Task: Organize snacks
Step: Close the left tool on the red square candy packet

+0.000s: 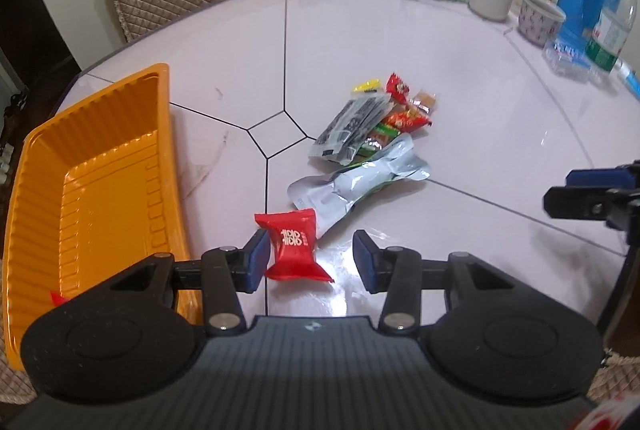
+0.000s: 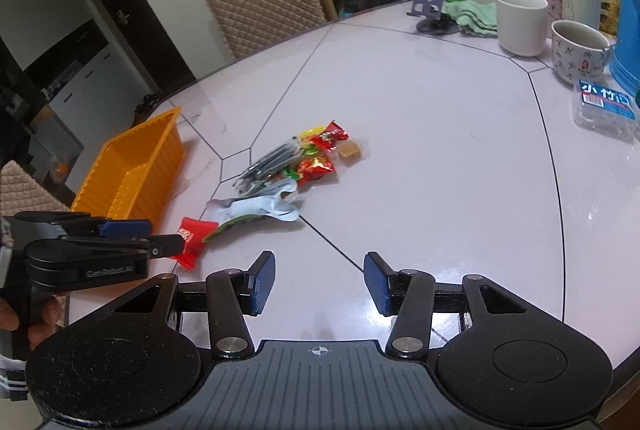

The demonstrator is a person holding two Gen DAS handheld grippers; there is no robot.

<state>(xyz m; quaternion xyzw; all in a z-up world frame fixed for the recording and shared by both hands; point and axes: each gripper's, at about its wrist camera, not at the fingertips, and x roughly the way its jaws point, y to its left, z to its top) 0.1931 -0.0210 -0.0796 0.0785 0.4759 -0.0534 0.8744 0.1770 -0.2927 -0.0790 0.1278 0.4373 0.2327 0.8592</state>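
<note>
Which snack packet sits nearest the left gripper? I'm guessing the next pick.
The red packet with white lettering, lying alone between the left gripper fingers, apart from the pile.

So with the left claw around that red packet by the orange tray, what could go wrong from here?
1. The left claw stands open around the red packet; only one pad seems near it, so closing may pinch a corner and drop it.
2. The silver pouch lies just behind and could get snagged.
3. The orange tray sits close; a swing could knock it.
</note>
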